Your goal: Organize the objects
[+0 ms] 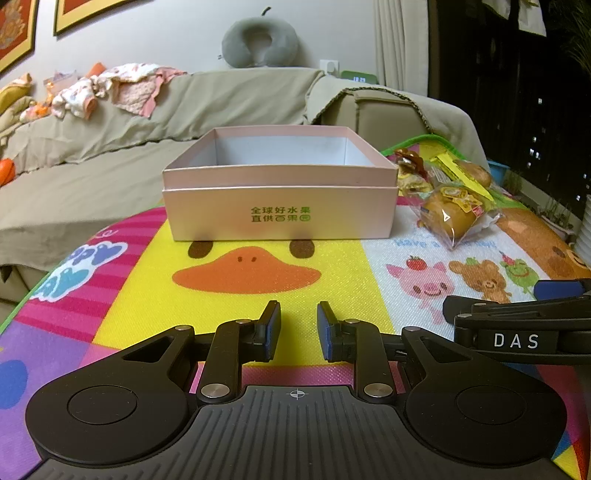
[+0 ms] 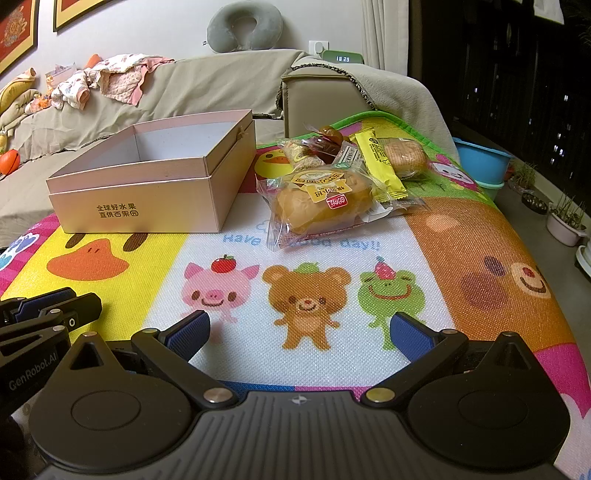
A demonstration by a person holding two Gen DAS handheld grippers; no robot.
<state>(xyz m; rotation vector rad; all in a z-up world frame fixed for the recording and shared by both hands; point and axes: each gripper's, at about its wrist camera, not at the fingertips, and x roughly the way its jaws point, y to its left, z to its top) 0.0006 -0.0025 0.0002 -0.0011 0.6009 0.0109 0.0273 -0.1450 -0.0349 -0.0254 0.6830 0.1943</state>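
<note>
Both grippers are held low over the colourful cartoon play mat.
The left gripper is narrowly parted, the right gripper spread wide; the open pink cardboard box sits ahead, the wrapped snack packets just beside it.

A home living room: a covered sofa is carrying baby clothes and a neck pillow, framed pictures are hanging above, a clock is glowing.

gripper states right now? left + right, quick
Left gripper: partly open, narrow gap, holding nothing, above the play mat.
Right gripper: wide open, holding nothing.
</note>
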